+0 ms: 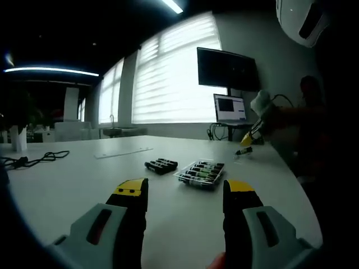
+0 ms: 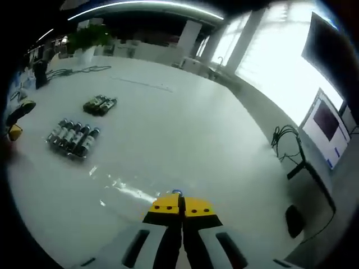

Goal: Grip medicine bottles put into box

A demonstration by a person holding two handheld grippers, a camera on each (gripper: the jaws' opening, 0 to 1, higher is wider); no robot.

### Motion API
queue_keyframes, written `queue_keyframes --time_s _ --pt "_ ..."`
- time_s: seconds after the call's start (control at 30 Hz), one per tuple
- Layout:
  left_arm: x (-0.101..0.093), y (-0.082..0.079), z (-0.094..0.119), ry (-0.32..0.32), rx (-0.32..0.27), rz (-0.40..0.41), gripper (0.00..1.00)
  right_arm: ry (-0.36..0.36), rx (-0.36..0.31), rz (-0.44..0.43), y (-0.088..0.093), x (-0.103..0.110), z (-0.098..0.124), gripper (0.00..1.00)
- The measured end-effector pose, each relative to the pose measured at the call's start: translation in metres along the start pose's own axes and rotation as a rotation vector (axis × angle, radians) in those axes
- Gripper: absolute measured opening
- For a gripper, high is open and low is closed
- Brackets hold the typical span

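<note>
White table (image 1: 67, 179) by bright windows (image 1: 168, 78); left gripper (image 1: 185, 193) fingers apart, right gripper (image 2: 181, 206) fingers together.

dim room | daylight through blinds (image 1: 174, 73) blown out | ceiling strip glare | fisheye-bent, soft edges

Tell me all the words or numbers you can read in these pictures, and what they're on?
None can be read.
Bottles in the box: labels too small and blurred.
Loose bottles on the table: labels blurred too.
Laptop screen: something shows, but too small to read.
Big monitor: dark, no text.
</note>
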State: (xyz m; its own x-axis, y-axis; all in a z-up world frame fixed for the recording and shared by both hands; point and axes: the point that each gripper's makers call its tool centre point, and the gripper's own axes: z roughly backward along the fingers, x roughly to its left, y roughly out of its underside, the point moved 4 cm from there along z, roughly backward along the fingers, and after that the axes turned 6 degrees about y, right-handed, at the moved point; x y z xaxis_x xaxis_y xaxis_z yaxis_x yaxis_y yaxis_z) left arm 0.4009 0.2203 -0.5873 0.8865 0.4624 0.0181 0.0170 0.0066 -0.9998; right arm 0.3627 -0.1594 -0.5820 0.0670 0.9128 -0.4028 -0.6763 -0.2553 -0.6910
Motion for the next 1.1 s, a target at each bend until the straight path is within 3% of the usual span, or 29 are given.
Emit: queue_keyframes --time_s 0.13,0.2,0.3,0.5,0.87,1.0,1.07,1.1 --pt "0.0 0.0 0.0 0.0 -0.001 -0.001 0.46 -0.003 0.018 -0.014 0.004 0.001 0.0 0.0" --pt "0.0 0.0 0.0 0.0 -0.001 -0.001 0.46 -0.007 0.024 -0.01 0.005 0.005 0.0 0.06" --pt "0.0 -0.001 0.0 0.001 -0.003 0.001 0.46 0.024 0.016 0.077 0.005 0.013 0.001 0.08" --pt "-0.001 -0.001 0.0 0.005 -0.005 0.002 0.46 0.067 0.041 0.167 0.01 0.017 -0.004 0.08" --pt "0.0 -0.001 0.001 0.002 -0.006 0.002 0.46 0.046 0.063 0.176 0.011 0.023 -0.007 0.08" --pt "0.0 -0.001 0.001 0.002 -0.006 0.003 0.46 0.043 0.068 0.221 0.011 0.026 -0.008 0.08" --pt "0.0 -0.001 0.001 0.003 -0.005 0.002 0.46 0.049 0.074 0.294 0.014 0.029 -0.009 0.07" --pt "0.0 -0.001 0.001 0.002 -0.005 0.003 0.46 0.059 0.073 0.277 0.014 0.03 -0.009 0.07"
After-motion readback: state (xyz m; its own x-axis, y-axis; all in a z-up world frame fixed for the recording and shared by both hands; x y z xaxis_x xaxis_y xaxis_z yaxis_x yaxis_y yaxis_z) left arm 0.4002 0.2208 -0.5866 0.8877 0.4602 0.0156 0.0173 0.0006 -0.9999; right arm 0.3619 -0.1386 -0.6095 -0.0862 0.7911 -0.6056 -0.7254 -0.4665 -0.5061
